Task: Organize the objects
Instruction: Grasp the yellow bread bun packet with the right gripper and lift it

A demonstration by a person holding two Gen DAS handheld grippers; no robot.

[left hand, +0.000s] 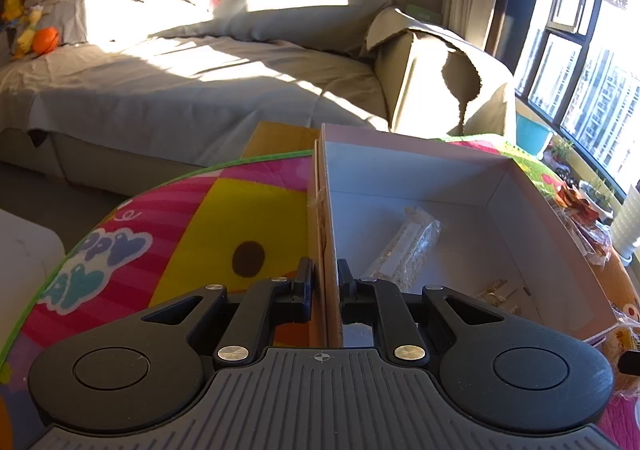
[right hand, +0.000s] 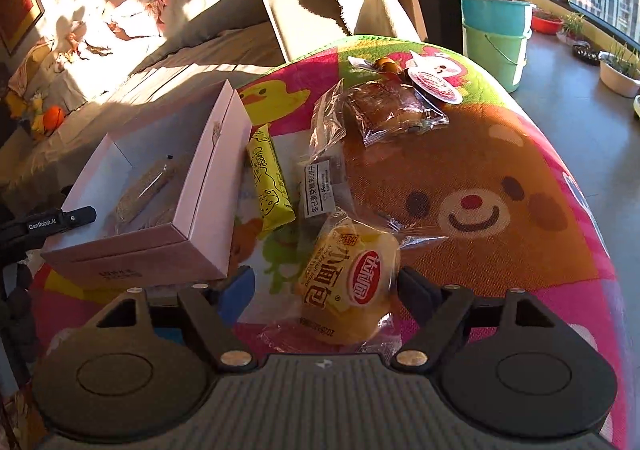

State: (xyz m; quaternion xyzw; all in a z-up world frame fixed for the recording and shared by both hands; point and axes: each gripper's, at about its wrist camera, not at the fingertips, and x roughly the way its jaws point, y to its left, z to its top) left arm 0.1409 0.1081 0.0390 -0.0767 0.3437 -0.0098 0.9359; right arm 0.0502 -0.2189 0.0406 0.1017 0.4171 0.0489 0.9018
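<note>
Sunlight is falling across the cartoon-printed tabletop beside a sofa. The left gripper is clamping the pink box's wall; the right gripper, jaws wide, is straddling a yellow bun packet.

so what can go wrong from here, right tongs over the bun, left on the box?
1. The right tongs stand open around the yellow bun packet; its slack crinkly wrapper could slip or get pinched alone when they close.
2. The left tongs clamp only one thin wall of the pink box; a pull could tilt it or bend the card.
</note>
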